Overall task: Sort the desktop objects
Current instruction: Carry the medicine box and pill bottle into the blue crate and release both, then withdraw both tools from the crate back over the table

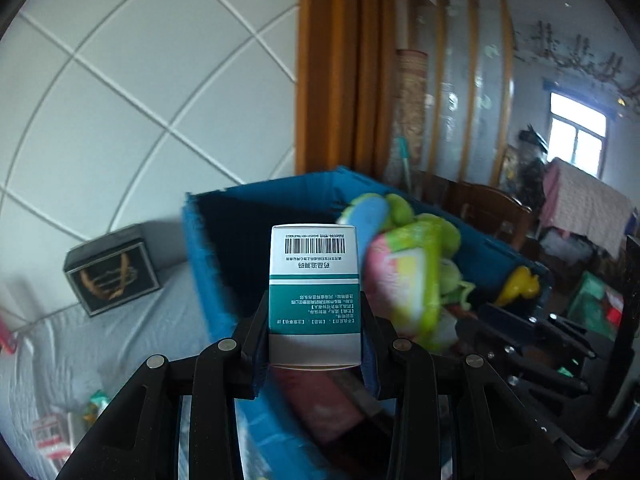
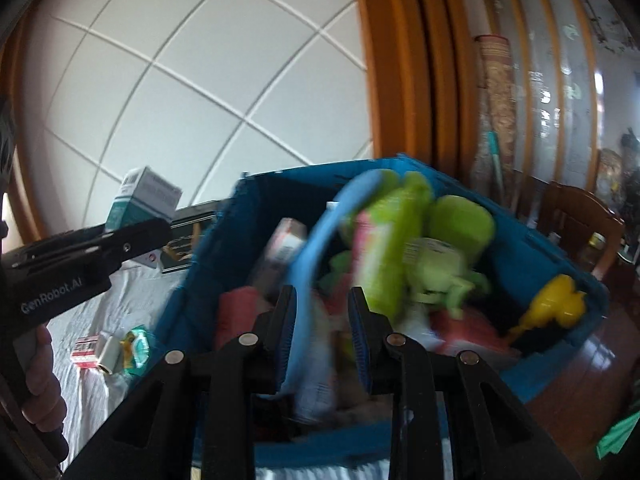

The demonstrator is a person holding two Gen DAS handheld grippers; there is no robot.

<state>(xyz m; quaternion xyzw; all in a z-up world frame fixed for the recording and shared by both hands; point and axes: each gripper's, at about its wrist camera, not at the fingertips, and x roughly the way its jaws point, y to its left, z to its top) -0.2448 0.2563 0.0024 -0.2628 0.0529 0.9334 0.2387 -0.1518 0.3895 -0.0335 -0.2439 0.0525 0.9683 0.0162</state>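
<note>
- Left gripper (image 1: pixel 315 344): jaws clamped on an upright green-and-white medicine box (image 1: pixel 314 292), held above the near rim of the blue bin (image 1: pixel 200 264).
- Right gripper (image 2: pixel 322 332): jaws part open around a blue strap (image 2: pixel 308 264) of the blurred green plush toy (image 2: pixel 436 248), over the bin.
- A yellow toy (image 2: pixel 554 304) lies in the bin's far-right corner.

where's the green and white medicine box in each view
Left wrist: the medicine box sits centre frame, clamped upright between the left gripper fingers, barcode on top.
Right wrist: the same box is at upper left, held above the grey cloth.
Shared landmark: the blue bin.
</note>
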